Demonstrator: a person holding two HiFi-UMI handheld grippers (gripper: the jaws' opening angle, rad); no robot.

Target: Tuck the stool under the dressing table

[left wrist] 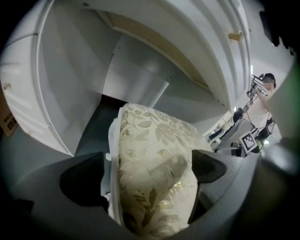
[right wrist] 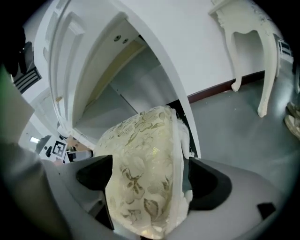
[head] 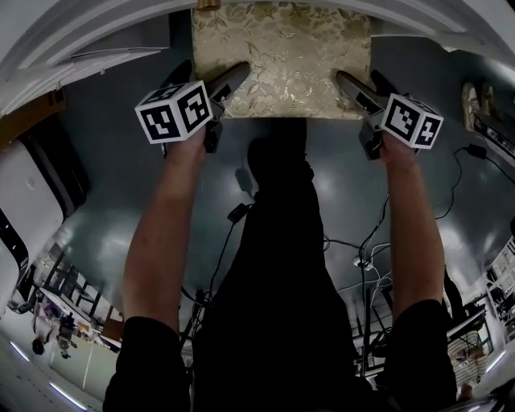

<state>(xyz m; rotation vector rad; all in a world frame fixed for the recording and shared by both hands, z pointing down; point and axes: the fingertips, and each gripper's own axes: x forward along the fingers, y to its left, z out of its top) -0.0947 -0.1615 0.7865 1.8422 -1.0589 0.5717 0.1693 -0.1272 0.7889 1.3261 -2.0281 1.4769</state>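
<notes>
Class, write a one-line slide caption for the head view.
Left gripper and right gripper hold near corners of the floral stool at the dressing table.

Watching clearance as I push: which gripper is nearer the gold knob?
Left. The left gripper clamps the stool corner just short of the gold knob; the right gripper clamps the opposite corner.

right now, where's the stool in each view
Head view: stool top centre, left claw and right claw on its near corners.
Left gripper view: bottom centre, between the jaws.
Right gripper view: bottom centre, between the jaws.
Shared landmark: white dressing table beyond the stool.
</notes>
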